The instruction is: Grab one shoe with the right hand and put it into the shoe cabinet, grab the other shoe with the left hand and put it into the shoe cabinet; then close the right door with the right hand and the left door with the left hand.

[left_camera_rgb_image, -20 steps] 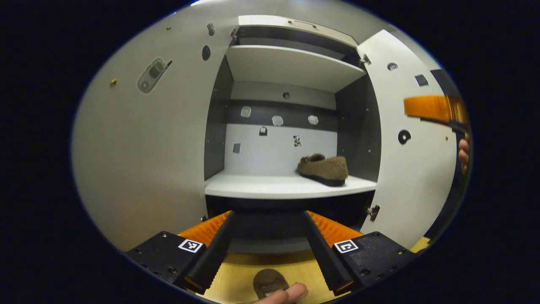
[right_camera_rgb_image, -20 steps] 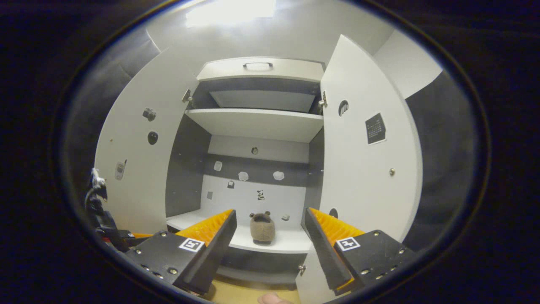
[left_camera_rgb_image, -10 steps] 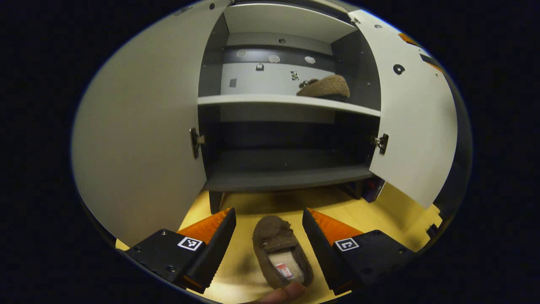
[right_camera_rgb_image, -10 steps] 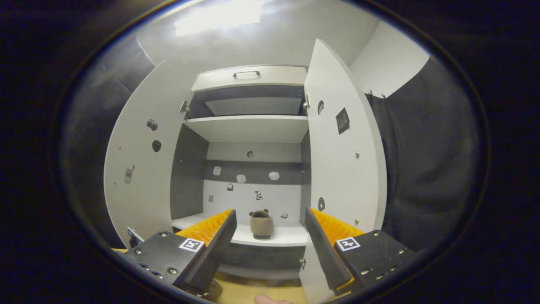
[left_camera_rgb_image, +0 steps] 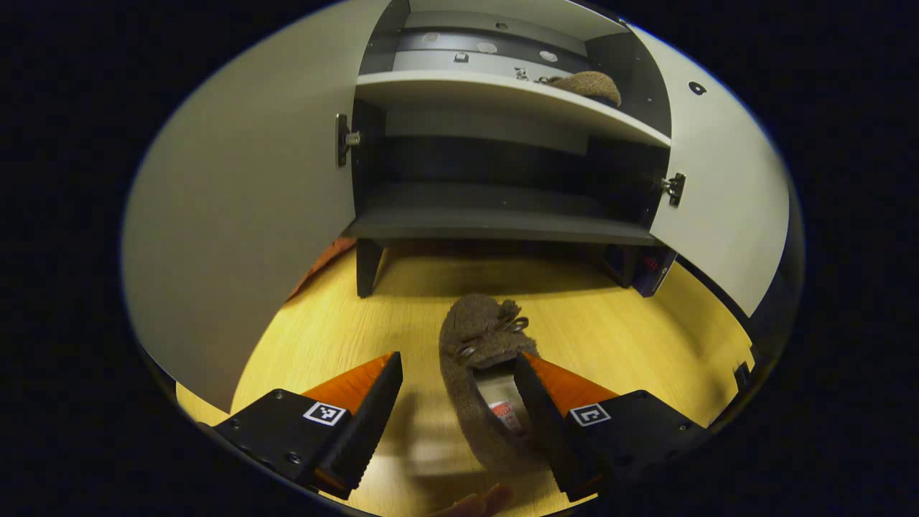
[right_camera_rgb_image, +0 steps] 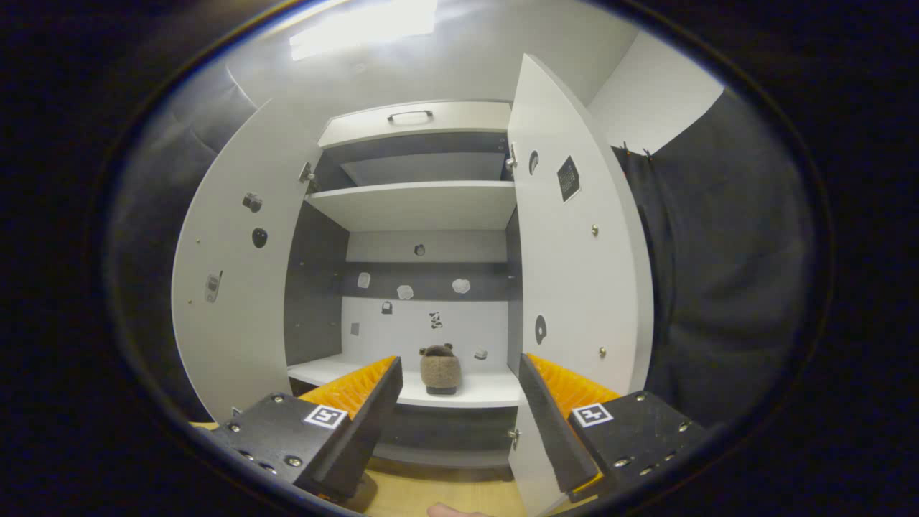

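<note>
From my left hand-held gripper (left_camera_rgb_image: pixel 457 424) I look down at the wooden floor (left_camera_rgb_image: pixel 344 323), fingers spread wide; a brown slipper (left_camera_rgb_image: pixel 481 373) lies on the floor in front of the cabinet (left_camera_rgb_image: pixel 502 215), toe toward it, and the right-side finger (left_camera_rgb_image: pixel 535 409) sits at the slipper's opening, though I cannot tell whether it touches. The other finger stands clear to the slipper's side, so nothing is pinched. A fingertip (left_camera_rgb_image: pixel 481 501) pokes in at the bottom edge. Past the slipper the cabinet stands on short legs with both doors swung open: the left door (left_camera_rgb_image: pixel 237 215) spreads wide on one side, the right door (left_camera_rgb_image: pixel 725 201) on the other. Its dark bottom shelf is bare, and on the white shelf (left_camera_rgb_image: pixel 502 90) above it the second slipper (left_camera_rgb_image: pixel 585 82) rests near the cabinet's right wall. My right hand-held gripper (right_camera_rgb_image: pixel 457 424) is held farther back from the cabinet, also spread and holding nothing. Between its fingers I see that second slipper (right_camera_rgb_image: pixel 439 370) on the white shelf (right_camera_rgb_image: pixel 474 391), heel toward me, toward the right part of the cabinet (right_camera_rgb_image: pixel 423 287). Small stickers dot the cabinet's back panel, another shelf sits above, and a drawer with a handle (right_camera_rgb_image: pixel 409 115) tops the cabinet.
</note>
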{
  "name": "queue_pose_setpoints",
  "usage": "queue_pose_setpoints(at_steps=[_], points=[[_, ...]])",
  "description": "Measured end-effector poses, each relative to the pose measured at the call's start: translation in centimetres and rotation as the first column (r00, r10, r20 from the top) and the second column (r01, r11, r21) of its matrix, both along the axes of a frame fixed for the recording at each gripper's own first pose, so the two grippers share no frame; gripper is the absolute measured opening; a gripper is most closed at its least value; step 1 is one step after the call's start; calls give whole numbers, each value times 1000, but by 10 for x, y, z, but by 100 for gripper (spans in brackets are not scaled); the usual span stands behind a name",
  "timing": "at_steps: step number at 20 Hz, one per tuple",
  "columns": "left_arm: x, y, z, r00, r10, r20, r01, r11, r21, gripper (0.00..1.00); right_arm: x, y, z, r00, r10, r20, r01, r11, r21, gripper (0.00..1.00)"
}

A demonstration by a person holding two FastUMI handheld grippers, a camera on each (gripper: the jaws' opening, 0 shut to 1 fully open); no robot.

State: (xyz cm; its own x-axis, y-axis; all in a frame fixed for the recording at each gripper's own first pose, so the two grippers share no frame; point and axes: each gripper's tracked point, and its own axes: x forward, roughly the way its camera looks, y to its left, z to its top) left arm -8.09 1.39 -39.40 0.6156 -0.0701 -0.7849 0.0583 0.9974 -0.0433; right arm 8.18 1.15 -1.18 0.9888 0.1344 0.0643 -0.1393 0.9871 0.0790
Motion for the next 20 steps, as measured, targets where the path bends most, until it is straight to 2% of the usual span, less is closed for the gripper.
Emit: queue_pose_setpoints(at_steps=[2, 4, 6, 7, 8, 10, 11, 13, 20], points=[[-7, 5, -17, 998, 22, -61, -21, 1000, 19, 96, 0, 7, -2, 1000, 29, -5, -29, 999, 21, 98], [-13, 6, -32, 990, 38, -132, -36, 999, 13, 89, -2, 10, -3, 999, 54, -5, -54, 998, 38, 98], [-16, 1, -40, 981, 48, -186, -53, 998, -23, 77, -4, 8, -5, 998, 58, -8, -58, 998, 25, 98], [-16, -5, -42, 980, 40, -193, -50, 998, -48, 65, -5, 7, -4, 998, 56, -2, -56, 998, 24, 98], [-16, -12, -42, 981, 14, -194, -27, 997, -66, 60, -6, 6, -3, 998, 56, 5, -56, 998, 27, 98], [-14, -6, -42, 982, 4, -188, -7, 1000, -12, 21, -8, 6, -3, 998, 60, 8, -60, 998, 29, 99], [-14, -7, -39, 982, -5, -188, 3, 1000, -8, 7, -8, 5, -3, 998, 59, 9, -59, 998, 33, 99], [-11, -9, -30, 986, -20, -167, 20, 1000, 0, 1, -8, 3, -3, 998, 60, 11, -60, 998, 35, 98], [21, -15, 43, 998, -39, 43, 38, 999, 25, 1, -12, -4, 3, 998, 57, 25, -58, 998, 40, 99]])
